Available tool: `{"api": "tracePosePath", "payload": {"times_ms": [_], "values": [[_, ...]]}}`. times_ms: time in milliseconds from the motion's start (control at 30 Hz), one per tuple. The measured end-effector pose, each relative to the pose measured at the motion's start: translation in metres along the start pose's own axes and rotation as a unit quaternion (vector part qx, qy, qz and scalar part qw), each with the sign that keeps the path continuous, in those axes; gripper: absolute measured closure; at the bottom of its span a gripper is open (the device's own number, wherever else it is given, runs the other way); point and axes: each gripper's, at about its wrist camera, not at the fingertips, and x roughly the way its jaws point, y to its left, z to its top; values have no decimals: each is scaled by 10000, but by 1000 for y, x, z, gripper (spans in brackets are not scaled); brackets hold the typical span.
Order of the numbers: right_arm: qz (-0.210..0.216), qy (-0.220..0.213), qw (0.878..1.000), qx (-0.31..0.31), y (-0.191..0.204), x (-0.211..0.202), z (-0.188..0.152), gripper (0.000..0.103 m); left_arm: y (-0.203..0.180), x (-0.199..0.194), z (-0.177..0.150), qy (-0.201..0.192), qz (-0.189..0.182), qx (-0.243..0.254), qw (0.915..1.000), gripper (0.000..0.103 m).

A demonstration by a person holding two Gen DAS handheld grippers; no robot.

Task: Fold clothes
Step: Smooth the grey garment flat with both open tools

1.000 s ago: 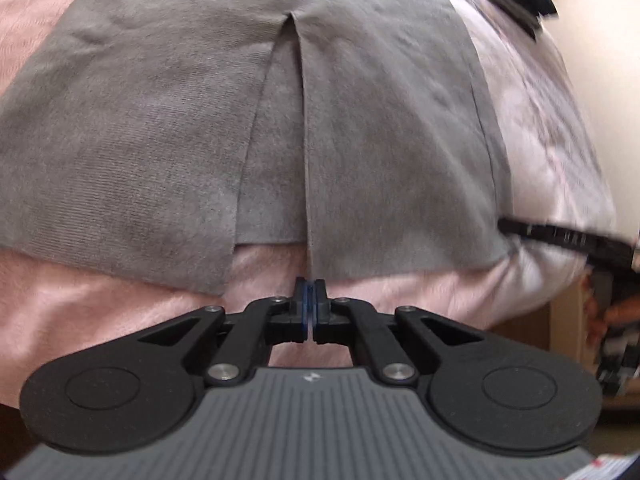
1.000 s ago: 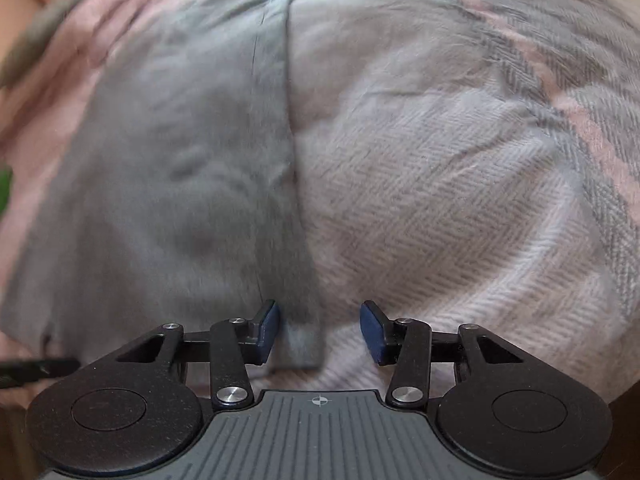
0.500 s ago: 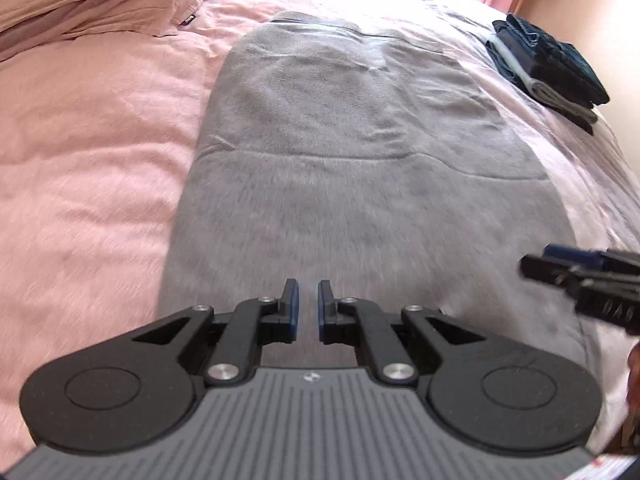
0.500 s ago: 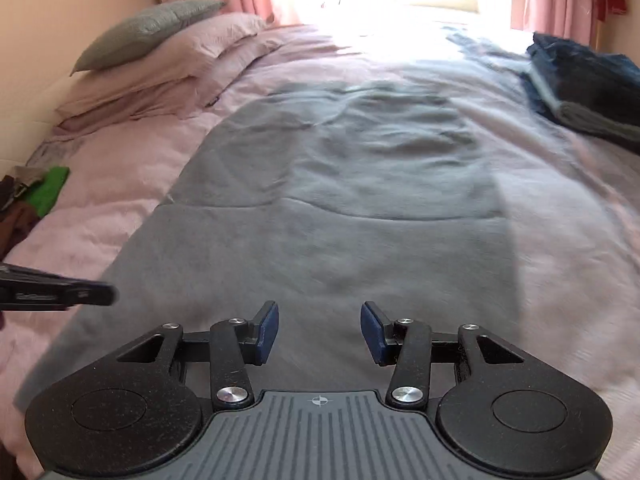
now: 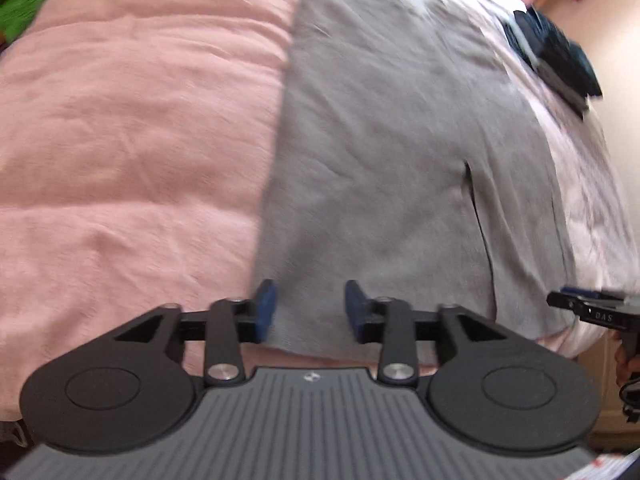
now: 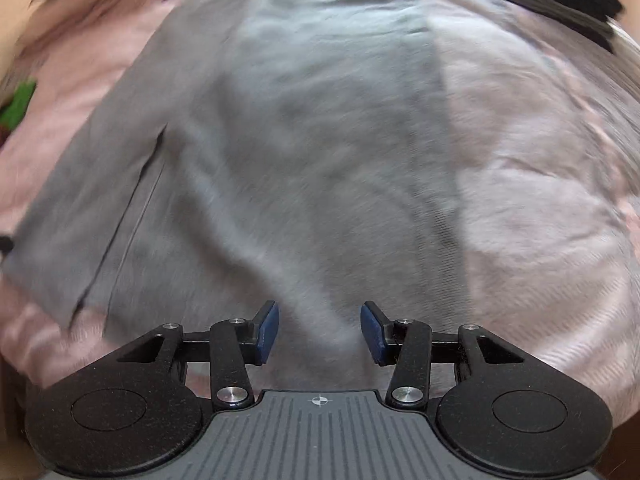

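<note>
A long grey knitted garment [image 5: 384, 152] with a slit at its hem lay flat on the pink-quilted bed [image 5: 132, 128], running lengthwise from the near edge toward the far end, with bare pink quilt on its left in the left wrist view and paler pink cover on its right. The left gripper [image 5: 309, 312] hung over the garment's near left corner; its blue-padded fingers [image 5: 265, 310] had just been opening and stood moderately apart, with cloth showing between them but nothing pinched. The right gripper [image 6: 318, 332] hung over the near hem further right, its fingers [image 6: 267, 330] also moderately apart above the grey cloth, holding nothing. A stack of dark blue folded clothes [image 5: 556, 56] sat near the bed's far right edge. A green item [image 5: 24, 4] showed beyond the far left edge. Both views were blurred.
</note>
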Motion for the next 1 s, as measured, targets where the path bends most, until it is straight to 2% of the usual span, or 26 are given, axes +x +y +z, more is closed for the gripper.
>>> {"api": "tracePosePath", "payload": {"times_ms": [33, 100, 167, 200, 233, 300, 367, 467, 533, 600, 700, 800, 867, 1000], "values": [[-18, -34, 9998, 216, -7, 3, 4, 60, 9, 1, 4, -28, 6, -129, 9999, 50], [-111, 34, 9983, 574, -19, 14, 12, 60, 21, 12, 10, 118, -157, -272, 9994, 50], [-81, 17, 9967, 806, -27, 23, 17, 60, 28, 27, 9, 334, -548, -482, 9968, 65], [-81, 31, 9963, 859, -31, 26, 18, 60, 28, 33, 6, 410, -633, -506, 9959, 87], [-92, 48, 9963, 855, -33, 28, 18, 60, 27, 36, 4, 415, -537, -487, 9965, 100], [-210, 78, 9976, 652, -30, 30, 17, 60, 29, 27, -2, 232, -566, -417, 9973, 100], [-344, 129, 9987, 366, -24, 30, 12, 60, 31, 18, -11, 137, -314, -152, 9993, 99], [-458, 238, 9982, 295, -20, 32, 11, 60, 35, 29, -18, 330, -174, -74, 9993, 98], [-562, 512, 9960, 463, -20, 31, 23, 60, 20, 32, -9, 464, 51, 343, 9983, 97], [-721, 602, 9943, 504, -16, 22, 37, 60, 6, 24, 0, 722, 63, 681, 9950, 94], [-564, 74, 9979, 319, -8, -3, 60, 60, -4, -4, 15, 659, -23, 953, 9933, 89], [-375, -497, 9979, 193, 0, -10, 87, 60, -18, -14, 45, 190, 149, 1251, 9919, 88], [-189, -749, 9970, 105, 6, 5, 108, 60, -29, 0, 68, -87, 168, 1345, 9907, 88], [6, -898, 9959, -42, 18, 50, 146, 60, -70, 59, 112, -263, 170, 1353, 9903, 87]]}}
